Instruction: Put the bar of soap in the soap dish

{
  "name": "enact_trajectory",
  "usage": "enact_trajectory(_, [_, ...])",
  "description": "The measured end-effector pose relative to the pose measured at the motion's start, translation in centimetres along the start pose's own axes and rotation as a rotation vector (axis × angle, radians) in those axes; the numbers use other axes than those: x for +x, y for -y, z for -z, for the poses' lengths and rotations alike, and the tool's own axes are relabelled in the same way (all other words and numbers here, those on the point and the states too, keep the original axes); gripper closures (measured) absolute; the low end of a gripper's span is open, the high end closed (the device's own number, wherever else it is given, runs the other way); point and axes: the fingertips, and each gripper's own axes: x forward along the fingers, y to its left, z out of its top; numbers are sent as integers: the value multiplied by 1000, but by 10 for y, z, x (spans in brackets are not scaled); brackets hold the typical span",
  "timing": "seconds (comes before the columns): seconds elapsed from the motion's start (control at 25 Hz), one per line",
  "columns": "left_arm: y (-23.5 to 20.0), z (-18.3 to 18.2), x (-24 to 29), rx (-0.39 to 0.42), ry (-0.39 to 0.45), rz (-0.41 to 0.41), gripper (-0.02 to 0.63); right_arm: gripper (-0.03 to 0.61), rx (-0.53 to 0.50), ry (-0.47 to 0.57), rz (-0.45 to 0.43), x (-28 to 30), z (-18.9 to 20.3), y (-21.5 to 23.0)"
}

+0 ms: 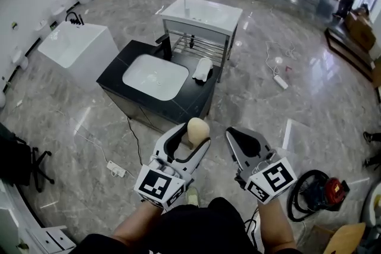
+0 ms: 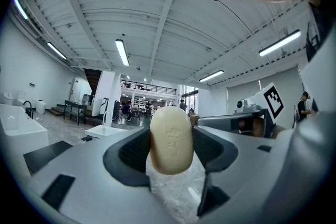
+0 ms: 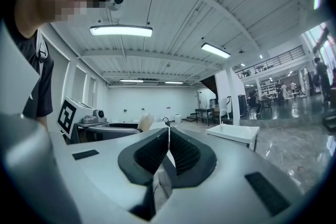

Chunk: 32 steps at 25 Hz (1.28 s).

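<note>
The left gripper [image 1: 193, 137] is clasping the cream oval bar of soap [image 1: 198, 127] at lower centre, and the right gripper [image 3: 168, 149] is clenched on nothing. The carrying step is under way. Next, it needs reaching what looks like the white soap dish [image 1: 203, 70] on the black vanity counter [image 1: 119, 71], above centre.

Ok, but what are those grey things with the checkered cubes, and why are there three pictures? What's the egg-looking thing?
Those grey things are two grabbing tools, one in each of a person's hands. The head view comes from a camera on the person's head, looking down. The other two come from small cameras riding on each tool, looking along its jaws. The left gripper squeezes a cream bar of soap between its jaws; that is your egg. The right gripper is shut with nothing in it. Ahead stands a black counter with a white sink; the white thing beside the sink may be the soap dish, but it is too small to be sure.
</note>
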Motion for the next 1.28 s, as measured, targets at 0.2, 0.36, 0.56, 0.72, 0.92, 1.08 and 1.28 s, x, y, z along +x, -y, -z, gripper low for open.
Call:
enact_trajectory(0.2, [-21,9,25,-18,-19,9,353,569,12,-6,22,17,2,24])
enact_trajectory(0.36, [-34,15,54,-22,-32,5,353,569,20,-1,26,32,4,53])
enact_trajectory(0.56, [-57,17,95,-22,-41,-27,353,569,23,1,-4,59,1,95])
enact_trajectory(0.72, [-75,16,132,-19,-43,-59,353,569,19,6,-37,84,-4,133])
enact_trajectory(0.92, [-86,19,182,-16,-67,-97,353,569,26,0,-79,101,-5,180])
enact_trajectory(1.08, [-100,23,211,-7,-73,-131,353,569,28,-14,-105,115,2,210])
enact_trajectory(1.28, [-122,33,237,-3,-89,-168,353,569,39,-26,-109,134,8,243])
